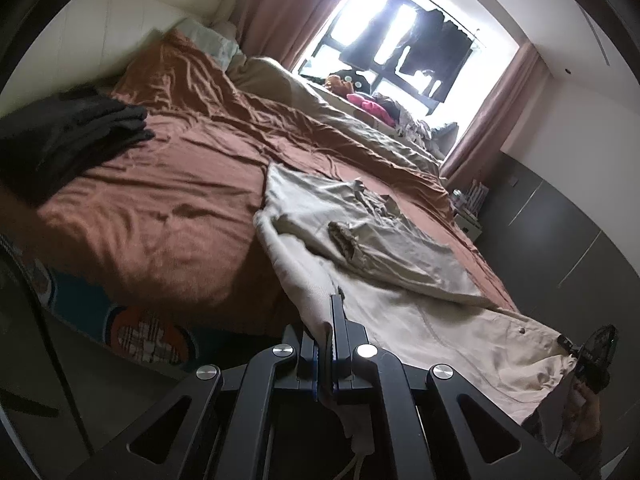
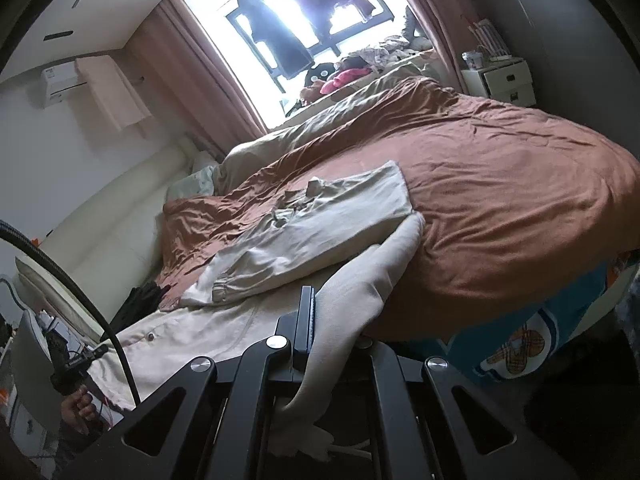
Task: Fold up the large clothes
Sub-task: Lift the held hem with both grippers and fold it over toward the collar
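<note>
As we look along the left gripper [image 1: 333, 320], we see its jaws pinching the edge of the beige trousers [image 1: 400, 264], which lie half folded across the rust-brown bedsheet [image 1: 180, 184], well apart from a dark pile of clothes [image 1: 80, 136]. In the right wrist view, the right gripper [image 2: 316, 320] is clamped on the trousers' other corner, cloth draping over its finger.

The beige garment [image 1: 384, 248] lay spread across the brown-covered bed [image 1: 168, 208], reaching over the bed's near edge. One sleeve was folded over the body, its elastic cuff [image 2: 226, 286] lying flat. The near hem was raised off the bed.
</note>
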A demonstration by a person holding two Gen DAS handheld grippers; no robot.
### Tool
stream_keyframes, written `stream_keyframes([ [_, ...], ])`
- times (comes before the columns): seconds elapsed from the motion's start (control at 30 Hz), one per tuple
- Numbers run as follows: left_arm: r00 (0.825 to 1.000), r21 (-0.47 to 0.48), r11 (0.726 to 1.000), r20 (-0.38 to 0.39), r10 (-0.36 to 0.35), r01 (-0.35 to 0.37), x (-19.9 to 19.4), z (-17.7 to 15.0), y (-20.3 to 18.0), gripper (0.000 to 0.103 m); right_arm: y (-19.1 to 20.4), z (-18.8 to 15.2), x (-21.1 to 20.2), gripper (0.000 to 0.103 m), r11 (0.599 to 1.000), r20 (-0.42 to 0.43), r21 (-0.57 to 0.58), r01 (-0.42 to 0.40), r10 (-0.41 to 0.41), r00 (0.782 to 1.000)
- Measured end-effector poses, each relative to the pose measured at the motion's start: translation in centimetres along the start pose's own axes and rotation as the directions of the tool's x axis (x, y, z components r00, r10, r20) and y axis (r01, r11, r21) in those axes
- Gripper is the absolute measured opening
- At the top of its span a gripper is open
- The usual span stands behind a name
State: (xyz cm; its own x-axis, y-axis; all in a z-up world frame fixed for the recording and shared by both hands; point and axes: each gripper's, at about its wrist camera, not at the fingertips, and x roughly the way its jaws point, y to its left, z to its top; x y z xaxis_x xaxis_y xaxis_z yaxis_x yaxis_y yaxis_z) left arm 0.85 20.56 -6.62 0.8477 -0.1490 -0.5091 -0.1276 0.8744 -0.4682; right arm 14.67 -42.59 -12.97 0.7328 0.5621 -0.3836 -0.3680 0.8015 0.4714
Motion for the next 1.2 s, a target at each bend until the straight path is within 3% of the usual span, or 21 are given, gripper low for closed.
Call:
stream_keyframes([
  [0.3, 0.998, 0.044, 0.999, 0.061, -0.023, 0.02, 1.7, 6.4, -1.8, 0.003, 0.9, 5.4, 3.1, 0.001, 1.0, 0.061, -0.024, -0.017, 0.019, 0.998],
  [0.6, 0.994, 0.091, 0.996, 0.108, -0.02, 0.01, 6.1, 14.2, -3.6, 0.003, 2.1, 11.0, 9.2, 0.001, 0.998, 0.105, -0.069, 0.004, 0.003, 0.994],
  [0.87, 0.994, 0.119, 0.993, 0.111, 0.011, -0.024, 10.9, 19.8, -4.4, 0.004, 2.1, 15.3, 15.8, 0.001, 0.995, 0.102, -0.09, 0.035, -0.026, 0.994],
  [1.2, 0.996, 0.133, 0.988, 0.06, 0.072, -0.079, 18.9, 23.9, -3.7, 0.004, 2.1, 18.8, 24.5, 0.001, 0.994, 0.051, -0.073, 0.083, -0.079, 0.996],
])
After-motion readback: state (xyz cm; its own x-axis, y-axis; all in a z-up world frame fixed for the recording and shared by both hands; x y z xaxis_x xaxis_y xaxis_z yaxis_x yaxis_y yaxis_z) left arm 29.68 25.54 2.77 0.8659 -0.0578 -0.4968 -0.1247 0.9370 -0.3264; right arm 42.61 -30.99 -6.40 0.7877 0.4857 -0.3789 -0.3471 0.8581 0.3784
